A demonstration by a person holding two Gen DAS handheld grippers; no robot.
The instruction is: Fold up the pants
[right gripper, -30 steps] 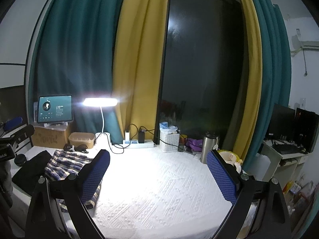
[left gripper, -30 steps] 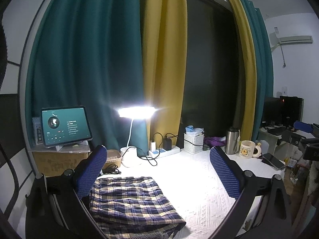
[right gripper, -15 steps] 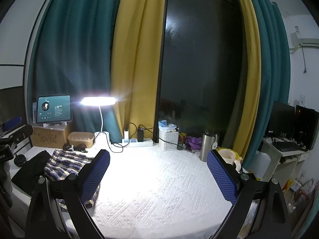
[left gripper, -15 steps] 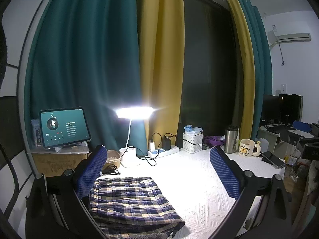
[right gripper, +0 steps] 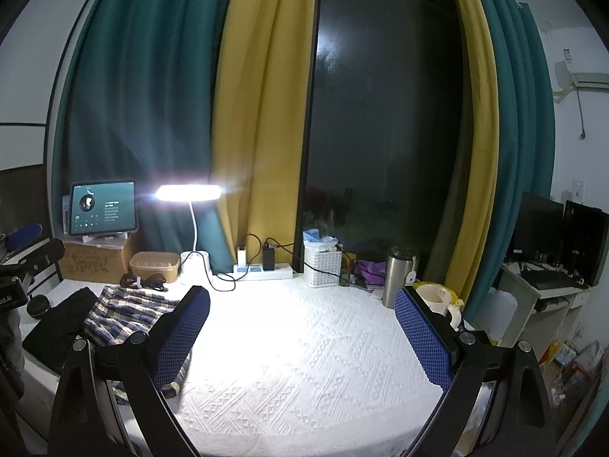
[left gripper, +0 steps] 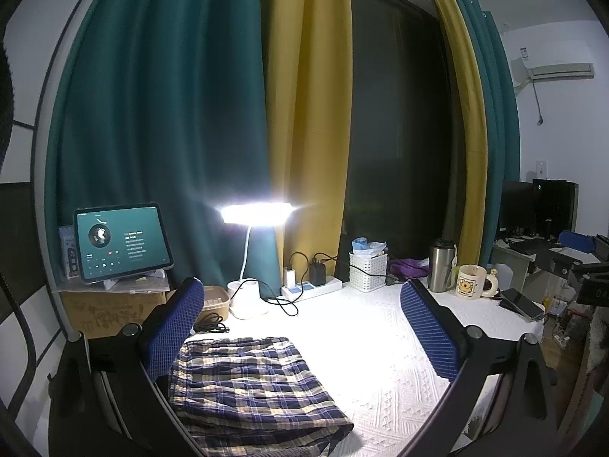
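We hold the left hand-held gripper [left gripper: 304, 327] above the desk [left gripper: 365, 327] with its blue-padded fingers [left gripper: 173, 331] spread wide and nothing between them. The plaid pants [left gripper: 251, 384] lie folded into a compact rectangle on the white textured cloth, below the left finger and reaching toward the middle of the gap, not touched by either pad. Compared with a second ago the left view has barely changed: the pants keep the same shape and place, and the gripper has only drifted slightly, so the desk lamp [left gripper: 257, 215] and tablet [left gripper: 121, 242] sit a little lower in the view.

Our right hand-held gripper [right gripper: 302, 327] is also wide open and empty, hovering over bare white cloth. From it the pants [right gripper: 125, 314] show beyond and partly behind the left finger, lying beside a dark garment [right gripper: 57, 323] further left. This view too matches the earlier one closely; the fingers are as far apart as before and the pants have not moved.

Ahead of both grippers, along the curtain, stand the lamp, a power strip [right gripper: 262, 270] with chargers plugged in, a white basket [right gripper: 321, 266], a steel flask [right gripper: 397, 280] and a mug [left gripper: 470, 282]. The mug is just beyond the right finger in the right wrist view, partly hidden by it. A phone [left gripper: 523, 302] lies near the desk's far right edge in the left wrist view.
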